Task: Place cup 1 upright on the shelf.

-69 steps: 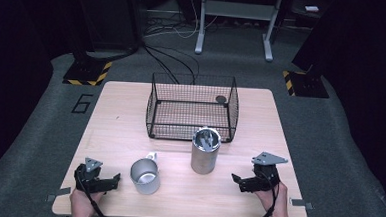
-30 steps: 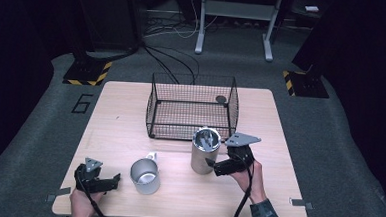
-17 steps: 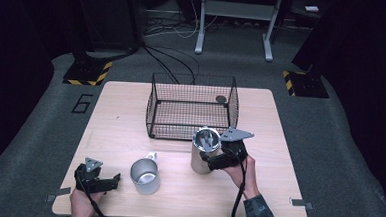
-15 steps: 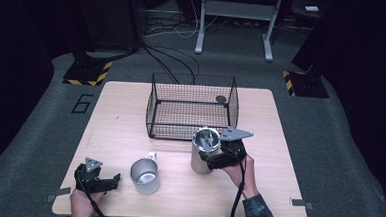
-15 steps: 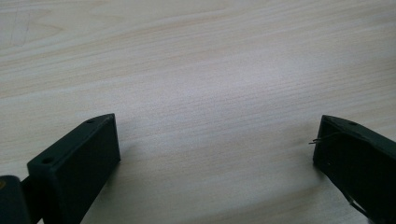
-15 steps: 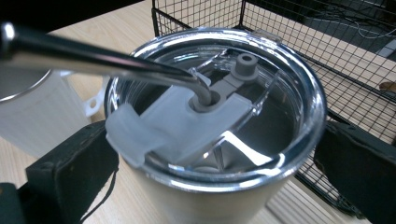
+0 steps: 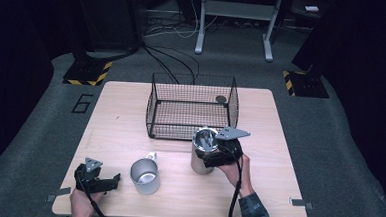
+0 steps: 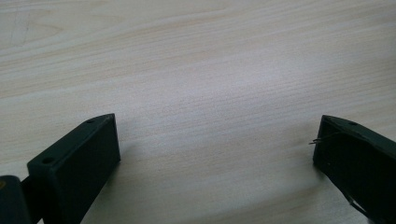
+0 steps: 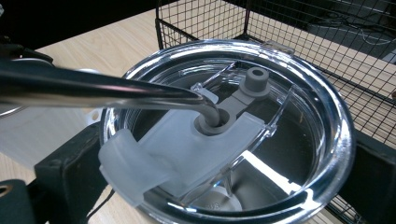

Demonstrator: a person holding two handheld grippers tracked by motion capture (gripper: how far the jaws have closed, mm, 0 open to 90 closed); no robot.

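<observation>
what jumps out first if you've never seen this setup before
Probably the tall steel tumbler near the middle of the table, its clear lid pierced by a metal straw, with the right gripper closing in around it. Just behind stands a black wire basket; a steel mug sits front left, beside the open left gripper.

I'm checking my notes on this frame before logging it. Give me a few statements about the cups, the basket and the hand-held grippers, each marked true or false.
1. The right hand-held gripper has its jaws on either side of the lidded tumbler. True.
2. A metal straw goes through the tumbler's clear lid. True.
3. The left hand-held gripper is shut on the mug. False: its jaws are open over bare table.
4. The mug sits inside the wire basket. False: it stands on the table in front of the basket.
</observation>
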